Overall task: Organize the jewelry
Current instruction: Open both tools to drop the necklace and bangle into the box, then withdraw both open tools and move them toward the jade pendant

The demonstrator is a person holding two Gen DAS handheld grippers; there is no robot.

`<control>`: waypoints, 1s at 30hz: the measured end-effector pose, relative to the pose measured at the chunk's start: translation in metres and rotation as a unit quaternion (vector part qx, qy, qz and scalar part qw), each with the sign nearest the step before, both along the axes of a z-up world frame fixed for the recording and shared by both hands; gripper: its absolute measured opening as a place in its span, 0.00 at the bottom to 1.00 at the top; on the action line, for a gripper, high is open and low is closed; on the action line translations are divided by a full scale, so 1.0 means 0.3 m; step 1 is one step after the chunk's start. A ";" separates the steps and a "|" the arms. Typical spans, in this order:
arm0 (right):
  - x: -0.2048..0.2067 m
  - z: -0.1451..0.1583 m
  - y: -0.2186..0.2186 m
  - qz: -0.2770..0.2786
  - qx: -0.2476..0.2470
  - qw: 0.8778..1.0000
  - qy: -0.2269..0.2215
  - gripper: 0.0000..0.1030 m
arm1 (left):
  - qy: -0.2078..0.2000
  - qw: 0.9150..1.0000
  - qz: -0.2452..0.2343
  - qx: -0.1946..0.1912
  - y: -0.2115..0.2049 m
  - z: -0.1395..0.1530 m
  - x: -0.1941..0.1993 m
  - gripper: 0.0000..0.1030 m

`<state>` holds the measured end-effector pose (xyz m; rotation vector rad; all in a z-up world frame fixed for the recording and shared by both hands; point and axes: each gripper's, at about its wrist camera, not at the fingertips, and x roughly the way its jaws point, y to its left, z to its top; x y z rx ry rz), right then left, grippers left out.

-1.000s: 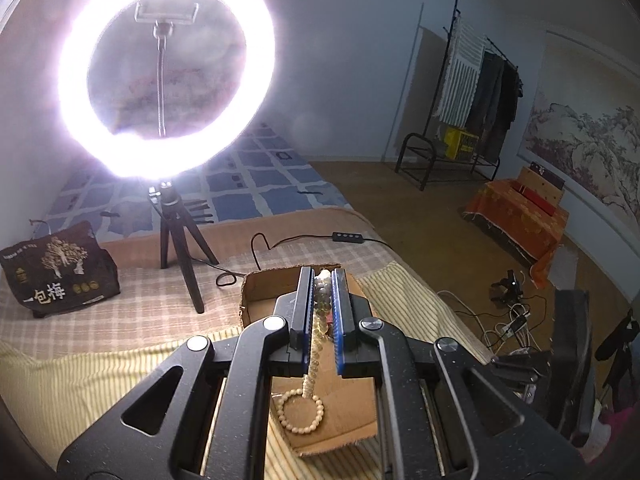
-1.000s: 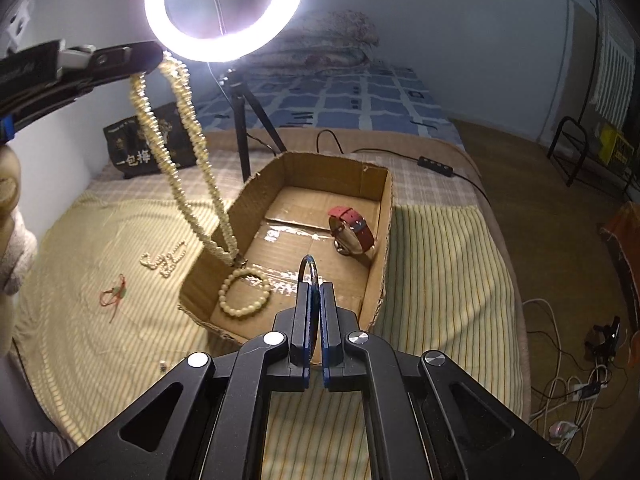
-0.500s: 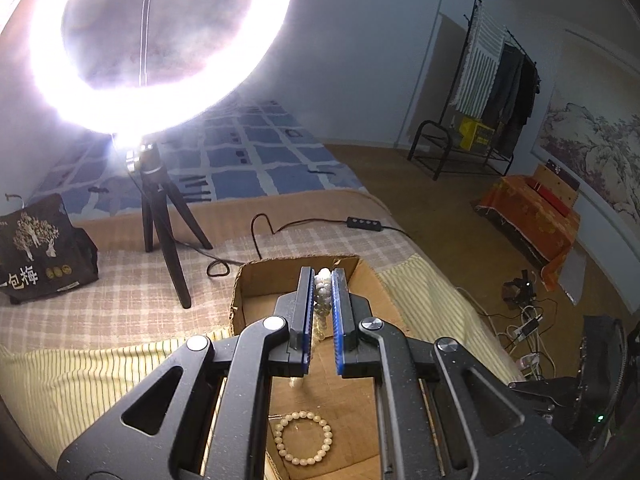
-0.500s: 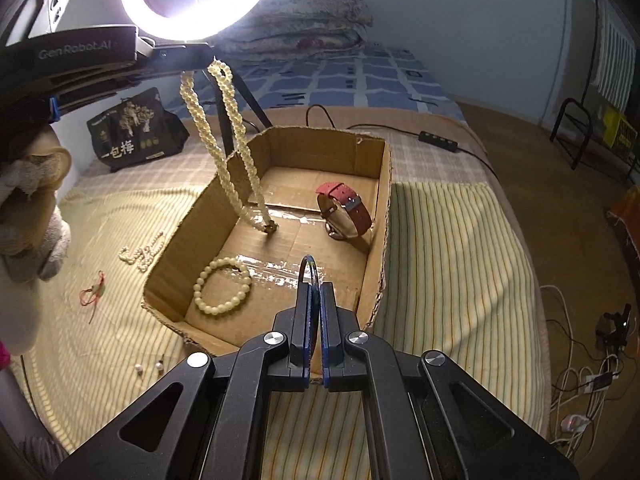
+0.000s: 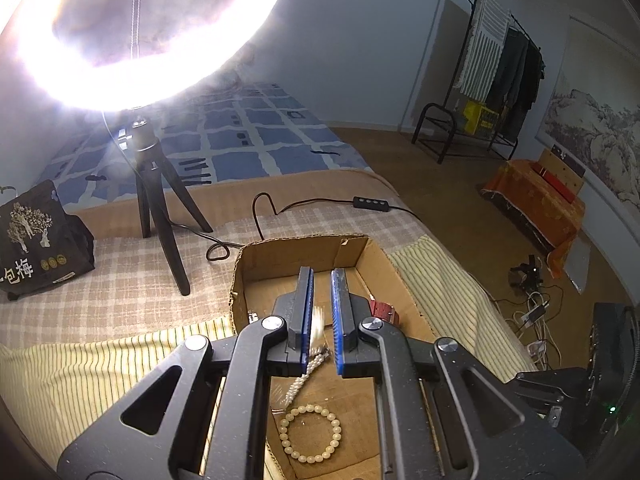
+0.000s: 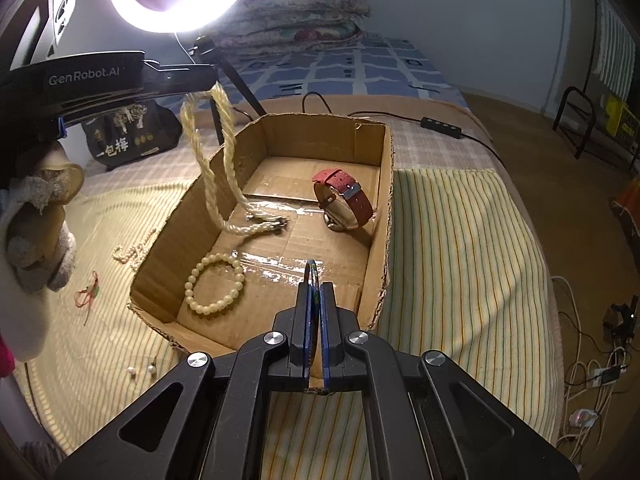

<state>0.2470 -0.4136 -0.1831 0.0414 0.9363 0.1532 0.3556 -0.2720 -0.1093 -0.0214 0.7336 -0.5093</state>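
An open cardboard box (image 6: 384,184) (image 5: 296,246) lies on the striped bedcover. My left gripper (image 5: 321,276) (image 6: 212,80) hangs over the box, shut on a long pearl necklace (image 6: 212,184) (image 5: 304,380). The necklace's lower end with the clasp rests on the box floor. A cream bead bracelet (image 6: 214,288) (image 5: 310,434) and a red-strapped watch (image 6: 344,196) (image 5: 384,310) also lie inside the box. My right gripper (image 6: 317,286) is over the box's near edge, shut on a thin dark ring-shaped bangle (image 6: 311,270) that sticks out past its tips.
On the cover left of the box lie a loose pearl strand (image 6: 132,250), a red string (image 6: 86,292) and two small pearl earrings (image 6: 140,370). A ring light on a tripod (image 5: 160,216), a black bag (image 5: 36,248) and a cable stand behind. A gloved hand (image 6: 36,216) is at left.
My left gripper came down over the box, and the hanging necklace's lower end now lies on the box floor. My right gripper sank a little toward the box with the bangle.
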 end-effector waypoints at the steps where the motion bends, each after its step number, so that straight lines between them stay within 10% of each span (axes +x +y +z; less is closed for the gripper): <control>1: 0.002 -0.001 0.002 -0.001 -0.002 1.000 0.001 0.03 | -0.001 1.000 -0.001 0.002 -0.001 0.003 -0.002 0.06; 6: -0.009 0.005 0.010 -0.004 -0.012 1.000 -0.007 0.35 | -0.004 1.000 0.000 0.004 0.011 0.017 -0.012 0.06; 25: -0.090 0.098 0.037 -0.021 -0.012 0.999 -0.028 0.36 | -0.022 0.999 0.023 0.014 0.202 0.109 -0.114 0.07; 30: -0.124 0.133 0.057 -0.026 -0.014 0.999 -0.041 0.47 | -0.029 0.999 0.036 0.018 0.279 0.135 -0.159 0.31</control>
